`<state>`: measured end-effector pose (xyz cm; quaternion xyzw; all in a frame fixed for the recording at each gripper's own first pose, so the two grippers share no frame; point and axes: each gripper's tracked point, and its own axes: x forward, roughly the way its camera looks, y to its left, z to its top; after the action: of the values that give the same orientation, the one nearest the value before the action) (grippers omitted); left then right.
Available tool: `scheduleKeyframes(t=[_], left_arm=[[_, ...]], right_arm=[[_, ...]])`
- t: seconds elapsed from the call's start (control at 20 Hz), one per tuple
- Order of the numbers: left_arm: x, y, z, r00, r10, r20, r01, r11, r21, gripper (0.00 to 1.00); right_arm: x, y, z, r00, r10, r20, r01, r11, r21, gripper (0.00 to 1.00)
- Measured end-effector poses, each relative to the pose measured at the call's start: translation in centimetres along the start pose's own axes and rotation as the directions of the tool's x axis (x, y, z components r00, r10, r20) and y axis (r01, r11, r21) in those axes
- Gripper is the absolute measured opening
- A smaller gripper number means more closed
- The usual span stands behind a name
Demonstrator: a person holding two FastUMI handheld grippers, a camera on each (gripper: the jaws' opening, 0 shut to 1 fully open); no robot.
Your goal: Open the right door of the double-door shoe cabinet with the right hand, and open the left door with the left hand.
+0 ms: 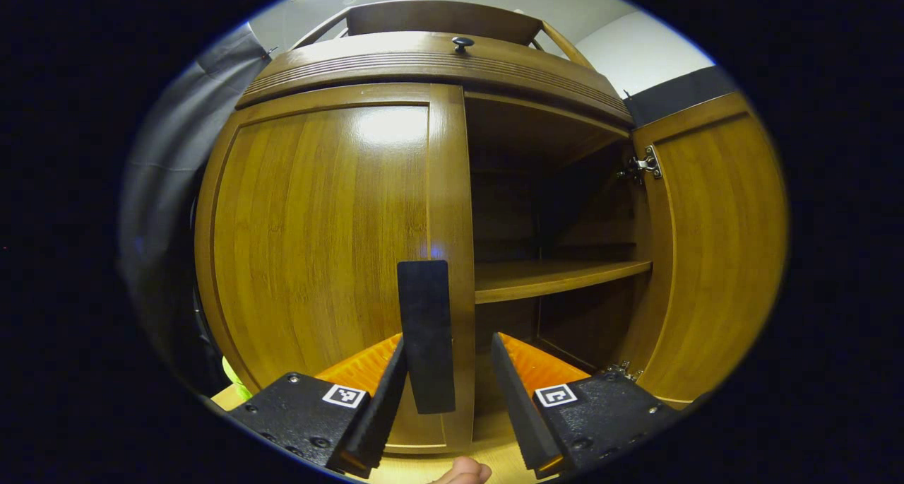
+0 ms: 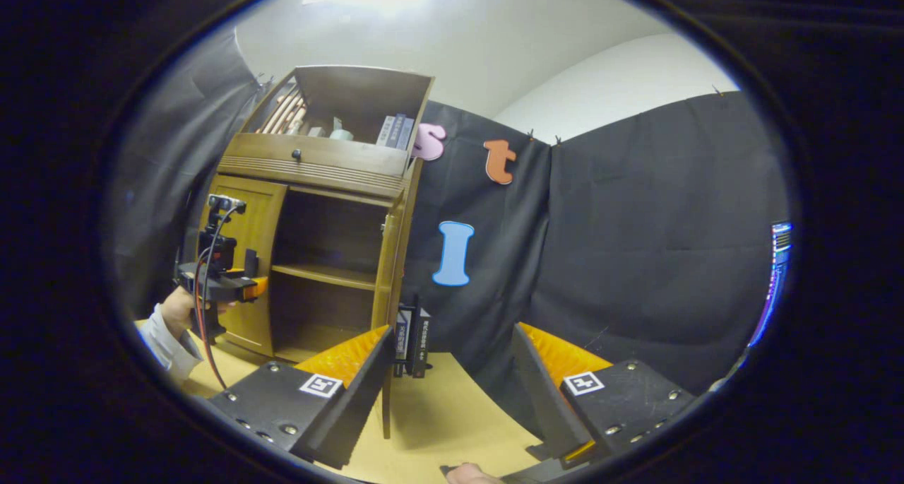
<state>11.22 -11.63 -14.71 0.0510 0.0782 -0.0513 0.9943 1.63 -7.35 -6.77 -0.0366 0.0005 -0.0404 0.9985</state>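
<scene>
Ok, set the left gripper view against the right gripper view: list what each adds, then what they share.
Left gripper view: the closed left door close up, its dark handle between the open left gripper, and a metal hinge on the open right door.

Right gripper view: books on top of the cabinet, dark boxes on the floor beside it, a hand holding the left gripper, and the open right gripper.

Both: the inner shelf and the drawer knob.

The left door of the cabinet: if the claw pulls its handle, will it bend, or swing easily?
The left door looks like stiff wood, so it probably will not bend. The open right door hangs on metal hinges, so this one likely swings smoothly by its handle.
</scene>
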Motion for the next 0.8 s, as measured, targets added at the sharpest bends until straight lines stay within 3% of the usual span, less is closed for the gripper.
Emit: scheduleKeyframes(t=[0.25,0.4,0.8], left_arm=[[0.6,0.9,-0.7,0.999,0.034,-0.025,-0.034,0.999,-0.010,0.62],[0.8,1.3,-0.7,0.999,0.025,-0.047,-0.028,0.998,-0.055,0.32],[-1.3,1.3,-0.8,0.994,-0.074,-0.085,0.071,0.997,-0.037,0.31]], right_arm=[[-1.0,0.2,-2.1,0.998,-0.002,-0.057,0.006,0.998,0.063,0.98],[-1.4,0.0,-2.1,0.998,0.003,-0.055,0.002,0.996,0.090,0.99],[-2.3,0.0,-3.4,0.999,0.029,-0.044,-0.024,0.995,0.101,0.98]])
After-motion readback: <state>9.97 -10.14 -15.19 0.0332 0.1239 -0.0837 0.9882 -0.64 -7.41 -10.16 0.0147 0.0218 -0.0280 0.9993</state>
